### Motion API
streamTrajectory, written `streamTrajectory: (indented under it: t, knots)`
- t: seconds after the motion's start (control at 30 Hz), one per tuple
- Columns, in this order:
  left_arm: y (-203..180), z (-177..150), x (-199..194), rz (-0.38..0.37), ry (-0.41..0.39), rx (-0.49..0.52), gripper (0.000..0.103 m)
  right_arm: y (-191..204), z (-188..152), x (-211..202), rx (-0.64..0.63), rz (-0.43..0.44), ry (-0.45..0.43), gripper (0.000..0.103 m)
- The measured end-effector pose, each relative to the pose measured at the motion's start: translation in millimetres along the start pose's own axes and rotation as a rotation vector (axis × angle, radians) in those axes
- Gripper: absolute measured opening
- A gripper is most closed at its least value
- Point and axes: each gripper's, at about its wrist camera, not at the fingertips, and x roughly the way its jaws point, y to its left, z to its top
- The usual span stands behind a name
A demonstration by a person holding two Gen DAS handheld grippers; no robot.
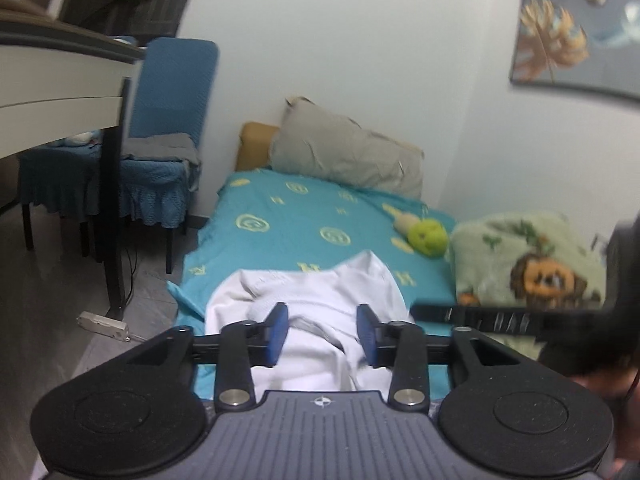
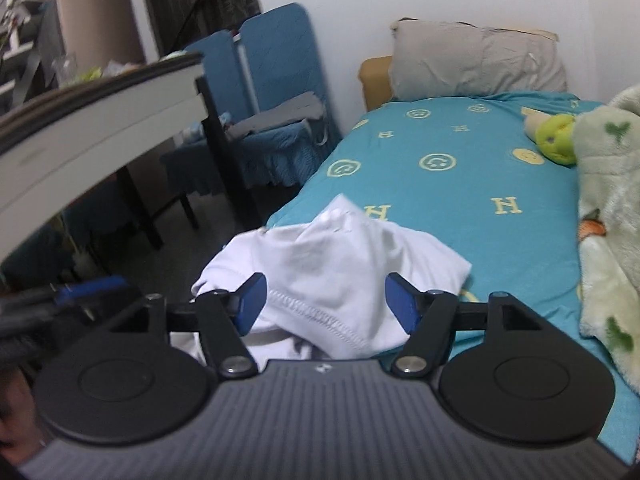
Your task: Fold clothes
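Observation:
A crumpled white garment (image 1: 312, 292) (image 2: 332, 256) lies in a heap at the near end of a bed with a teal patterned sheet (image 1: 288, 216) (image 2: 440, 200), partly hanging over its left edge. My left gripper (image 1: 322, 312) hovers over the heap with its blue pads apart; cloth shows in the gap, and neither pad presses on it. My right gripper (image 2: 326, 284) stands wider open above the garment's stitched hem, also gripping nothing. Each gripper shows as a dark blur at the edge of the other's view.
A grey pillow (image 1: 348, 156) (image 2: 476, 60) leans at the bed's head. A green plush toy (image 1: 426, 238) (image 2: 554, 140) and a pale fleece blanket (image 1: 532, 260) (image 2: 608, 216) lie along the right side. Left of the bed stand a blue chair (image 1: 168, 120), a desk (image 2: 92, 128) and a power strip (image 1: 104, 324) on the floor.

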Motion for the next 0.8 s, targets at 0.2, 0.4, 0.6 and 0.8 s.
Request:
streamTrajectory:
  t: [0.2, 0.4, 0.6, 0.8]
  knots:
    - [31.2, 6.4, 14.6, 0.066, 0.019, -0.097, 0.045, 30.8, -20.3, 26.3, -0.198, -0.06, 0.11, 0.067]
    - [46.7, 0.4, 33.1, 0.048, 0.057, -0.147, 0.045, 14.7, -21.2, 43.6, -0.137, -0.14, 0.125, 0.027]
    - [34.3, -11.3, 41.8, -0.052, 0.101, -0.125, 0.051, -1.9, -3.4, 16.4, -0.034, -0.163, -0.027, 0.012]
    - [10.8, -23.4, 51.1, -0.161, 0.132, -0.037, 0.059, -17.1, 20.8, -28.1, 0.058, -0.188, -0.229, 0.008]
